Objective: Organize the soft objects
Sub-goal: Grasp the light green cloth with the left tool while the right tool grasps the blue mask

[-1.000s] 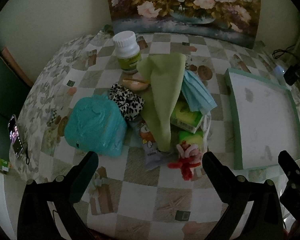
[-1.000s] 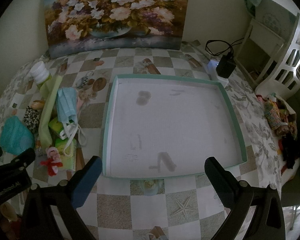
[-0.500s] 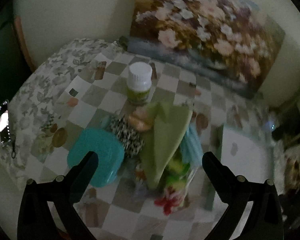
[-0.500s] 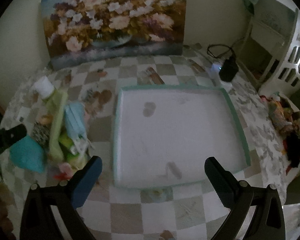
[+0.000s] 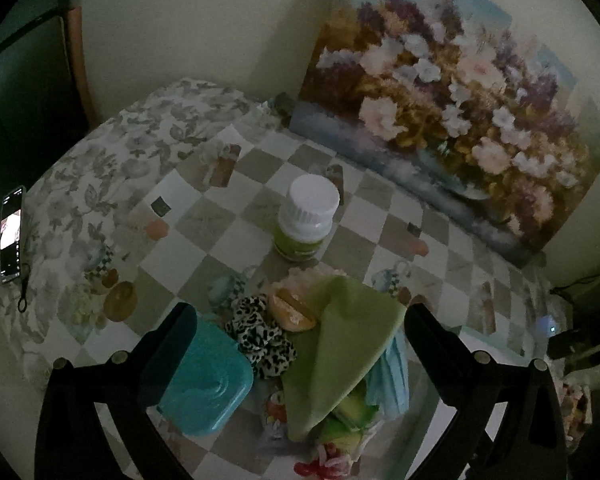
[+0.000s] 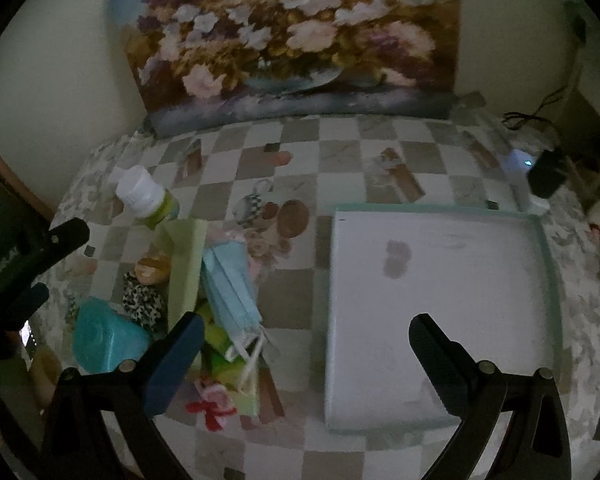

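A pile of items lies on the checkered tablecloth: a green cloth [image 5: 340,356] [image 6: 186,268], a blue face mask [image 6: 230,286] [image 5: 390,376], a leopard-print scrunchie [image 5: 260,338] [image 6: 142,300], a teal lidded box [image 5: 206,390] [image 6: 104,338] and a red-and-pink soft toy [image 6: 212,402]. A white tray with a green rim [image 6: 550,280] lies to the right of the pile. My left gripper [image 5: 300,322] hovers open above the pile, nothing between its fingers. My right gripper [image 6: 306,334] is open over the gap between pile and tray.
A white-capped green bottle [image 5: 306,222] [image 6: 148,198] stands behind the pile. A flower painting [image 6: 296,40] leans on the wall at the back. A phone [image 5: 12,236] lies at the left table edge. A charger and cables [image 6: 546,168] sit far right.
Both grippers have risen and tilted upward, so the pile and tray sit lower in each view. The left gripper swung left. Both stay open.
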Demonstrator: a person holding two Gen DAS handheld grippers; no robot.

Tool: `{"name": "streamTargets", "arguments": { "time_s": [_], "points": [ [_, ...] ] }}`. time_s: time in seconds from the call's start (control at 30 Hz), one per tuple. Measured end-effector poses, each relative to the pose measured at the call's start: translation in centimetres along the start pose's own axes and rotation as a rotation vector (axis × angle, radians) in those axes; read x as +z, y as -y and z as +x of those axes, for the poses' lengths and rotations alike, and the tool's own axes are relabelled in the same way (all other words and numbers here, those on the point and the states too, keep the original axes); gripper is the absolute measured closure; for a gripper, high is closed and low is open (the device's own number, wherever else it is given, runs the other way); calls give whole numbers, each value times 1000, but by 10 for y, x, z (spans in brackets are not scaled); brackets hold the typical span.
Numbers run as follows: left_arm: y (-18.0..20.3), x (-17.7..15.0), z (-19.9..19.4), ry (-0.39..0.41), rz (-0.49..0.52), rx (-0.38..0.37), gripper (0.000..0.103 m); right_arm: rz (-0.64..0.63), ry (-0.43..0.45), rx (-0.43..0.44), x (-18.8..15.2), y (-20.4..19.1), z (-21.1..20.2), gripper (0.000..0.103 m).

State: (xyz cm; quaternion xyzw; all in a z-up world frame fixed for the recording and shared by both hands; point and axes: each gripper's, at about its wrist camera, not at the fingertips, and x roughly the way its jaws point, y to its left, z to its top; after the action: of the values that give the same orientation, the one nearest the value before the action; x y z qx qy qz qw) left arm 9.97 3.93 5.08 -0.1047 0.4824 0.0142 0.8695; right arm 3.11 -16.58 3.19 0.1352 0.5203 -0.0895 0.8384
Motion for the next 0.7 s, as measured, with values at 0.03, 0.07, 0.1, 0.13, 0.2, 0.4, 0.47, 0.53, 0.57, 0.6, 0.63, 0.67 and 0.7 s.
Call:
{"name": "streamTargets", "arguments": {
  "time_s": [0.03,0.07,0.1,0.13,0.2,0.4,0.47,0.53,0.57,0.6,0.63,0.67,0.7],
  "points": [
    [3,1,6,-15,0,11,0,0,-9,11,3,-2,7,0],
    [4,2,11,-32,-5,11,0,-2,-15,21,7,-4,12,0],
    [7,3,17,-52,-10,1,0,-5,-22,32,9,-6,17,0],
    [9,4,21,-63,-9,-9,0,-9,-30,38,11,-8,23,0],
    [13,5,31,-80,-3,-20,0,-21,-43,43,14,-11,33,0],
    [13,10,48,-73,-8,-34,0,-42,-59,54,22,-13,58,0],
    [14,10,49,-56,22,-23,0,-42,-69,69,22,-14,65,0],
    [14,10,52,-70,51,-19,0,-44,-84,84,21,-15,73,0],
    [15,10,54,-81,68,-13,0,-44,-87,89,20,-16,76,0],
    [16,9,55,-86,82,-1,0,-45,-88,92,19,-17,78,0],
    [18,9,56,-87,98,14,0,-50,-89,102,19,-19,80,0],
    [20,8,56,-92,117,29,0,-56,-88,111,18,-21,82,0],
    [21,7,57,-100,136,42,0,-62,-87,119,18,-23,84,0]
  ]
}}
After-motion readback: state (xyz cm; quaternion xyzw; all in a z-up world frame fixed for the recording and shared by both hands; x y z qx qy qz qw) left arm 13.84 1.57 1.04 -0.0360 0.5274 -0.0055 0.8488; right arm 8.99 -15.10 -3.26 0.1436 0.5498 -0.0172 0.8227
